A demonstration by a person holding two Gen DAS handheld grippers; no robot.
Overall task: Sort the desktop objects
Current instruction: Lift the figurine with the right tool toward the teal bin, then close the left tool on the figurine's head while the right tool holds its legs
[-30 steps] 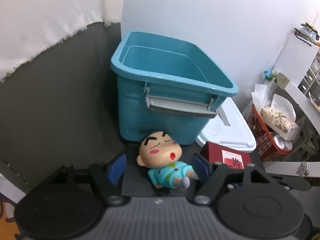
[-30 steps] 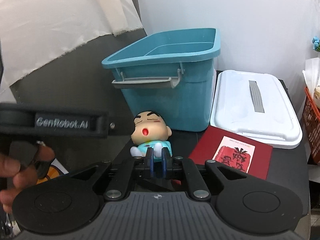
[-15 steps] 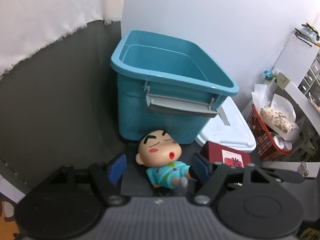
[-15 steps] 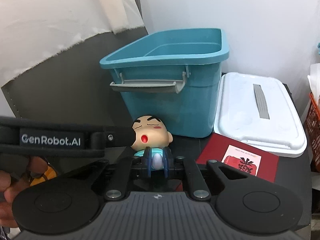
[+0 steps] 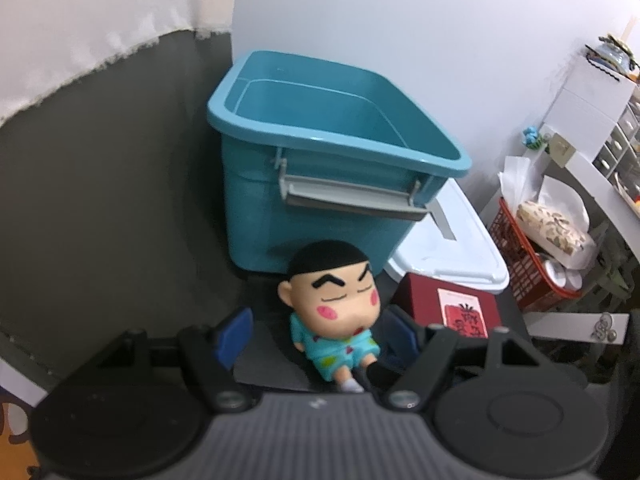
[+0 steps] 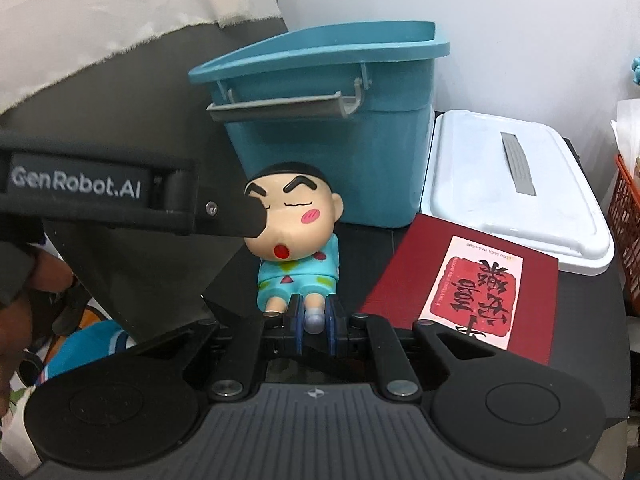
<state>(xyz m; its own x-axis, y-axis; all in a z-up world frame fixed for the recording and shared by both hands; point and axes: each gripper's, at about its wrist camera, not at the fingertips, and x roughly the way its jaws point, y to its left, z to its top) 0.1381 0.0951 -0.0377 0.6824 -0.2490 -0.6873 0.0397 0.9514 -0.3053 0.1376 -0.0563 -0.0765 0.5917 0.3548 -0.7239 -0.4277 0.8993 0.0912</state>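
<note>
A cartoon boy figurine [image 5: 332, 312] in teal pyjamas sits upright on the dark desk in front of a teal bin [image 5: 320, 136]. My left gripper [image 5: 318, 332] is open, its blue pads standing on either side of the figurine without pressing on it. In the right wrist view my right gripper [image 6: 315, 322] is shut on one foot of the figurine [image 6: 296, 232]. One left finger [image 6: 240, 216] reaches in from the left and overlaps the side of its head. The teal bin [image 6: 320, 52] stands open-topped behind it.
A white lid [image 6: 500, 184] lies flat to the right of the bin, with a dark red book [image 6: 460, 280] in front of it. A red basket [image 5: 528, 260] with wrapped items stands further right. A person's hand [image 6: 36, 276] holds the left gripper.
The figurine went from lying on its back to sitting upright. The right gripper has sunk and come closer, with the foot between its pads. The left gripper has stayed where it was.
</note>
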